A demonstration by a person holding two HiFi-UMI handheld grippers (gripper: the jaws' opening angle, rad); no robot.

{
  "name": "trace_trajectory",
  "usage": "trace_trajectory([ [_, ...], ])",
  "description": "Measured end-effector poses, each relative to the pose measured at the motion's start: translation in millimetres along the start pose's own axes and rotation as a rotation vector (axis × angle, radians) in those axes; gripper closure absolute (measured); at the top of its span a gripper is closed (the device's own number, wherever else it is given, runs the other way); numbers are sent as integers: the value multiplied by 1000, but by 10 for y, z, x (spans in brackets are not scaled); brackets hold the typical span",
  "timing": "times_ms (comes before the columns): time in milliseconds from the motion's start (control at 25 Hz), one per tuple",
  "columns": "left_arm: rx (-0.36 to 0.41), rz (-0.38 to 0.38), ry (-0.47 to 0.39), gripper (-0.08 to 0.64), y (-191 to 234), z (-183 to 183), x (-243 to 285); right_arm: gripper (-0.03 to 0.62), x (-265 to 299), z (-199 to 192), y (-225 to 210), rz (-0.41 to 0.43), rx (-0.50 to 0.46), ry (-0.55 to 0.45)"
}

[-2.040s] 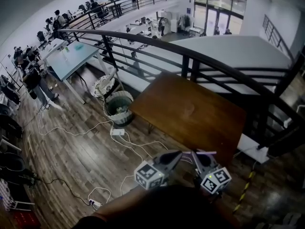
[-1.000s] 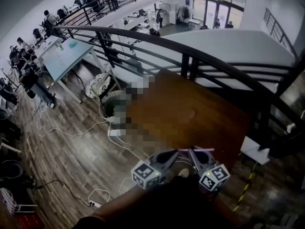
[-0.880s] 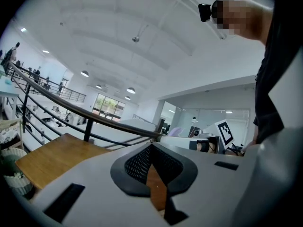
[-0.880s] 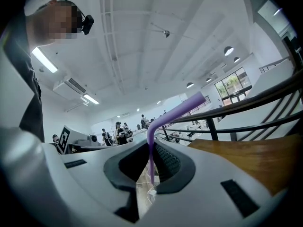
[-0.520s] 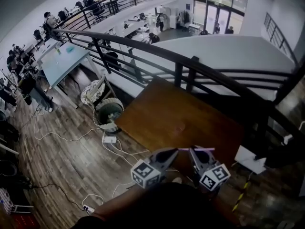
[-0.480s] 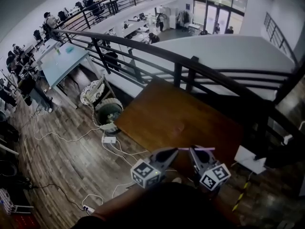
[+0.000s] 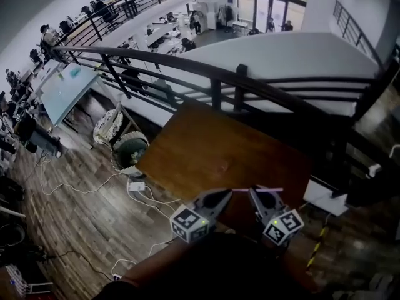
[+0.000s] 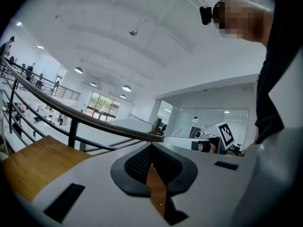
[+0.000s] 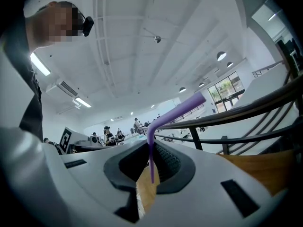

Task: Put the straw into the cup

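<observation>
Straw (image 9: 174,112) — purple, bent — pinched in right gripper (image 9: 149,168) near wooden table (image 7: 219,149).

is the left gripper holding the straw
No, the purple straw is clamped by the right gripper; the left gripper is shut on nothing.

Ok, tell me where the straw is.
The purple straw is clamped in the right tool, low centre in the head view, over the near edge of the wooden table.

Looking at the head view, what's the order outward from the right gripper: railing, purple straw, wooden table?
1. Purple straw, held in the right gripper.
2. Wooden table, just ahead.
3. Black railing, beyond the table.
</observation>
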State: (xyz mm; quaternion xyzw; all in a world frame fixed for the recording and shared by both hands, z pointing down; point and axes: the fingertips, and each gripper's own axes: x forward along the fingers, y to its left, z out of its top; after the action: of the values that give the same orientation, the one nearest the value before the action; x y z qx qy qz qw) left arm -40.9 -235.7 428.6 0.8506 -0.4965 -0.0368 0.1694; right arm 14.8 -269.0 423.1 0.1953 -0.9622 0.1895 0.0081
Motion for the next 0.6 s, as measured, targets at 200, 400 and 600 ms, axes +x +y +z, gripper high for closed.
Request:
trace_trajectory([
  [200,8,-59,20,549,135,86,241,554,86,89,-183,-55,16,-21],
  [400,12,-111,50,549,357,135,378,554,258,123,-345,-117,35,-39],
  [600,13,-143,81,549,700,235,422,554,504,168,-470,-181,52,-53],
])
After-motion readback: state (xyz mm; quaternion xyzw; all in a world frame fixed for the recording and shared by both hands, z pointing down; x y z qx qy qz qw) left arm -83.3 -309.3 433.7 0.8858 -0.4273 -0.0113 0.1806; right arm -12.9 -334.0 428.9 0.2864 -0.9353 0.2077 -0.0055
